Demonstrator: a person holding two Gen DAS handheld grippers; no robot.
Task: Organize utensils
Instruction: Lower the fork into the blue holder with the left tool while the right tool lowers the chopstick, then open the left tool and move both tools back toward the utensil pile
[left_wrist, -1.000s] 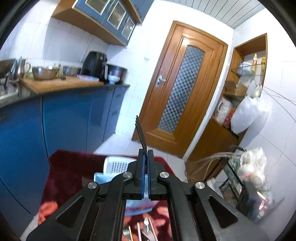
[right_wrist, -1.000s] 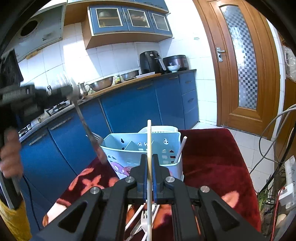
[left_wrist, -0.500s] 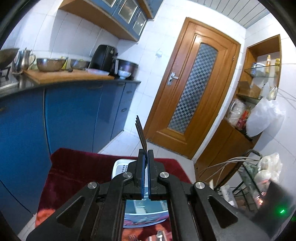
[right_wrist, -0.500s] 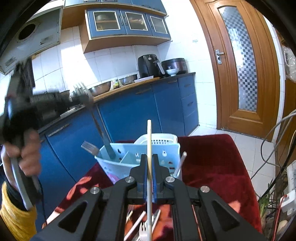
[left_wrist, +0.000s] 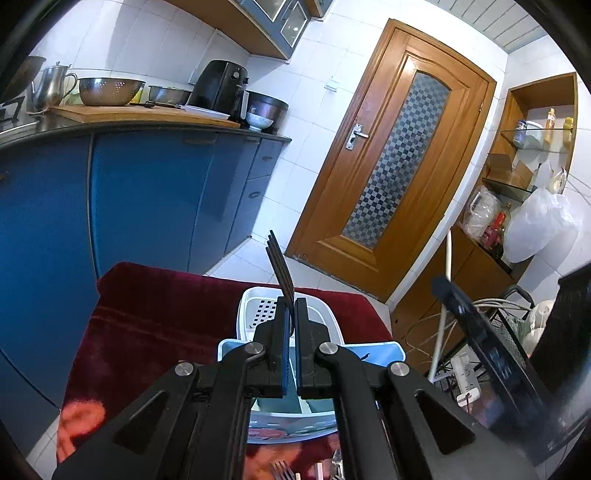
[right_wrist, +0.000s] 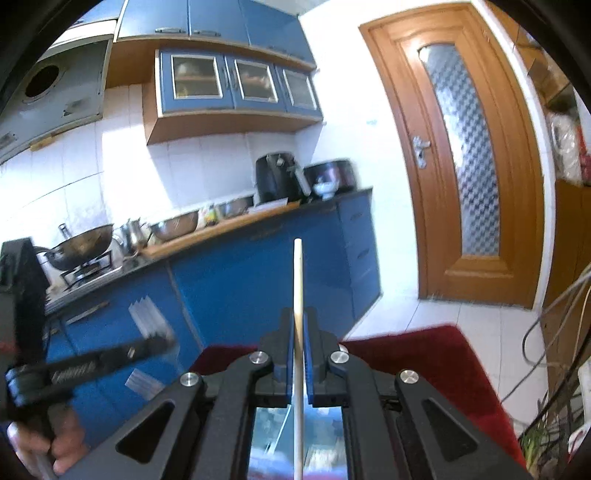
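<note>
With the left gripper (left_wrist: 290, 314) clamped on a fork (left_wrist: 279, 261) pointing to 12 o'clock, the caddy (left_wrist: 373, 350) lies directly beneath, nearer this hand.

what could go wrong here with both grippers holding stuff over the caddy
The left gripper pinches the fork near one end, tines up; it may pivot or slip before it drops into the caddy.

The right gripper holds a thin chopstick just as narrowly, and it could twist out of line.

Both grippers crowd over the same caddy, so they could collide.
</note>
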